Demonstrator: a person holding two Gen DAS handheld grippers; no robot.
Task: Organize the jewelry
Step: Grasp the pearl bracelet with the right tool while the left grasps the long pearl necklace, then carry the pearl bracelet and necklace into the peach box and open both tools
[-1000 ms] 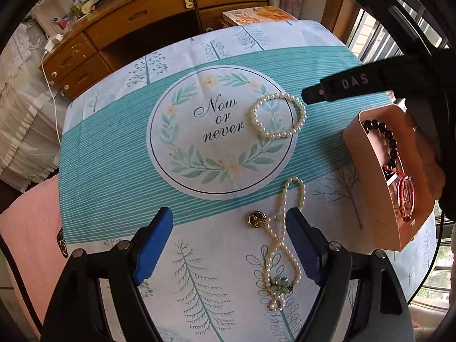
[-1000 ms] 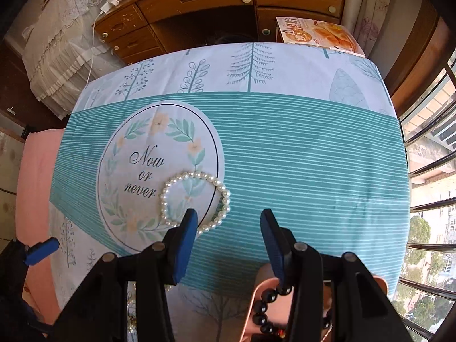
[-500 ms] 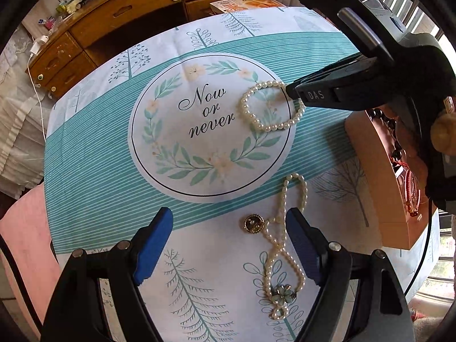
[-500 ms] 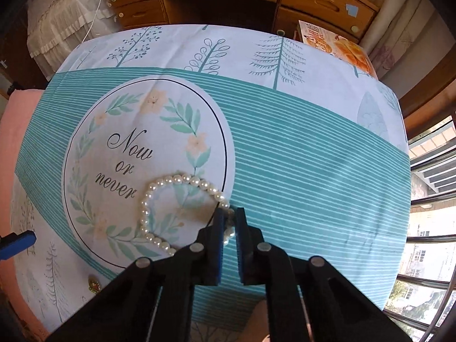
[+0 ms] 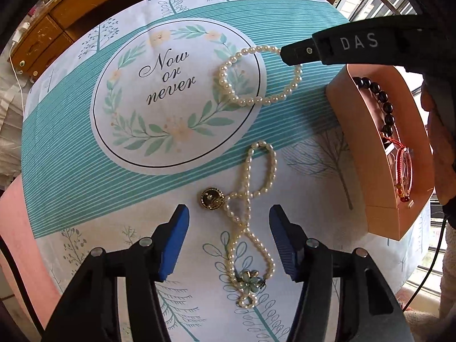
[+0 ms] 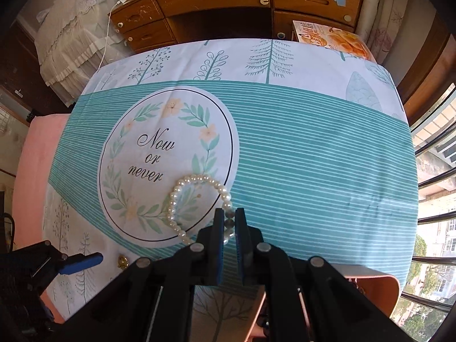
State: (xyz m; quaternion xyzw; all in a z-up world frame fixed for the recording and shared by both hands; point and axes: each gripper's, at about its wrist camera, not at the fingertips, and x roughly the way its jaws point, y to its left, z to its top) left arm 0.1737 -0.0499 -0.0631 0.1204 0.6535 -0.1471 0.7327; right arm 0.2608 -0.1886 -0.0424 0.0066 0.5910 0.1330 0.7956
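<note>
A round pearl bracelet (image 5: 236,91) (image 6: 182,196) lies over the edge of the "Now or never" print. My right gripper (image 6: 229,222) is shut on its near right side; its arm also shows in the left wrist view (image 5: 302,52). A long pearl necklace (image 5: 250,199) with a green flower clasp (image 5: 250,282) lies twisted on the cloth beside a gold round brooch (image 5: 211,198) (image 6: 123,260). My left gripper (image 5: 228,228) is open above the necklace, holding nothing. A peach box (image 5: 367,148) at the right holds a dark bead bracelet (image 5: 382,97) and red cord jewelry (image 5: 403,168).
The table wears a teal striped cloth (image 6: 313,156) with tree prints. A wooden desk with drawers (image 6: 228,2) stands beyond the far edge. A printed packet (image 6: 333,37) lies at the far right corner. A window with bars (image 6: 439,199) is at the right.
My right gripper went from open beside the pearl bracelet to shut on its beads. The left gripper moved closer over the necklace and stayed open.
</note>
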